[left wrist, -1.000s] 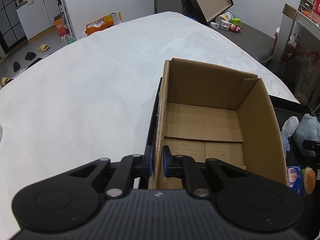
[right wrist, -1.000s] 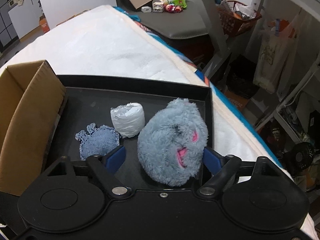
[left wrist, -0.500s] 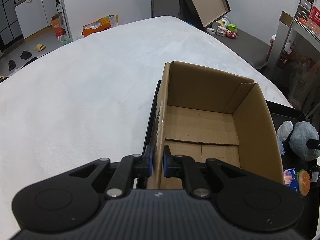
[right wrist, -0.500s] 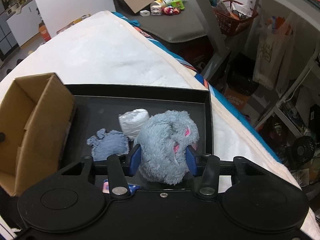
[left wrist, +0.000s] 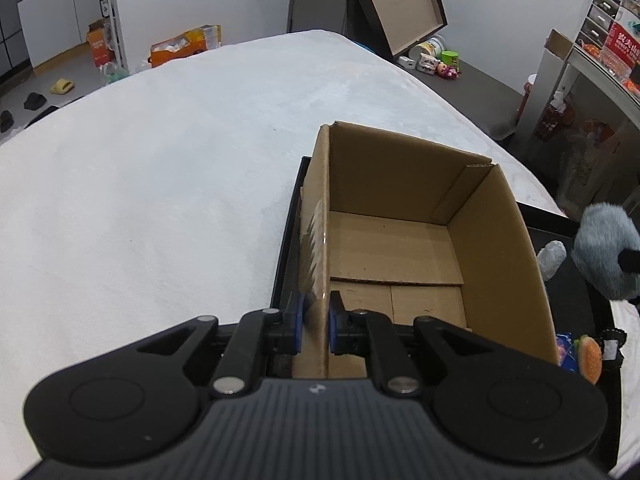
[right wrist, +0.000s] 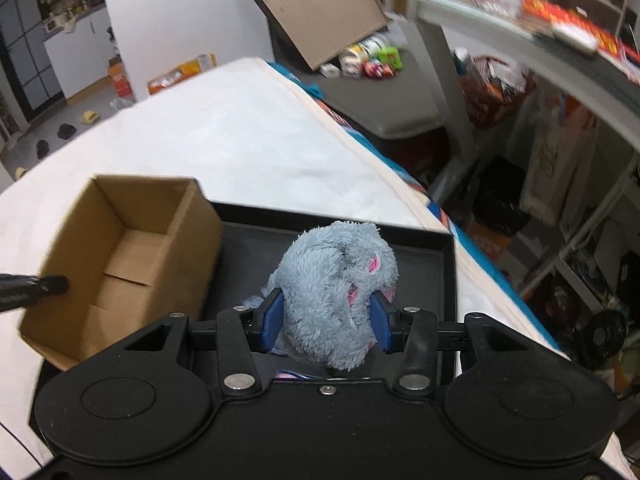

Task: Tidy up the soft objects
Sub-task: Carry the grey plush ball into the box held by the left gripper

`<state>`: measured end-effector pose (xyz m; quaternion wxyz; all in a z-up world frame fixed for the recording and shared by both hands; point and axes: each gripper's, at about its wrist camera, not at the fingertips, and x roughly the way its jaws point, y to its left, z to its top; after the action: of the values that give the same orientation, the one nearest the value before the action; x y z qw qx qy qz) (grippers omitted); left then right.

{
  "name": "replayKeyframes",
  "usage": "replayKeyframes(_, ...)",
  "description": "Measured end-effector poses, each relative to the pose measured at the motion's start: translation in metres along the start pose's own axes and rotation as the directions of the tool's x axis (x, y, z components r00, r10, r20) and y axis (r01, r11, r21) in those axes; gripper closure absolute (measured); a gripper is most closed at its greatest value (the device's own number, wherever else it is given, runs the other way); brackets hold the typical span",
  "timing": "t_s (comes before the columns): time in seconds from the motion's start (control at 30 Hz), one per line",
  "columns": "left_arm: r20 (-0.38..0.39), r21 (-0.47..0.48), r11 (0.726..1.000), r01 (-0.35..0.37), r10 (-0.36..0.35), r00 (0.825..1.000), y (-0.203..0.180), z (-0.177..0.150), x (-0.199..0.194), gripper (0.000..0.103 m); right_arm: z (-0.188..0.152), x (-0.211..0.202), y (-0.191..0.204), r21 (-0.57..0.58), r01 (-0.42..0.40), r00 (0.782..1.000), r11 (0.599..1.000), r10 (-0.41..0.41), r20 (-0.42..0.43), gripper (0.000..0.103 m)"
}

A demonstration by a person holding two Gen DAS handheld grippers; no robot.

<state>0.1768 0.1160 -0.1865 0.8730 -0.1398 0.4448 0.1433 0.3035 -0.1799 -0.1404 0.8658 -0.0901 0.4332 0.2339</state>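
a: what is the right gripper [right wrist: 327, 326] doing?
b: its blue pads squeeze the fluffy grey-blue plush toy [right wrist: 334, 288], up above the black tray [right wrist: 434, 270].
a: and the left gripper [left wrist: 315, 326]?
b: it pinches the wall of the open brown cardboard box [left wrist: 500, 240] on the tray.

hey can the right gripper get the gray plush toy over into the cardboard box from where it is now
Probably yes. The right gripper is shut on the gray plush toy, lifted off the black tray. The cardboard box beside it is open-topped and empty, and the left gripper only pinches its near wall.
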Motion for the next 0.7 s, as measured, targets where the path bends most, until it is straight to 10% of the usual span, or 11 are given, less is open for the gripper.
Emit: replayKeyframes(0.7,-0.046,0.036,0.995,0.089,-0.087,0.995,0.014,0.007,0.001,0.091,0.03,-0.012,0.105,-0.148,-0.118,0.989,0.982,0.13,0.072,0.059)
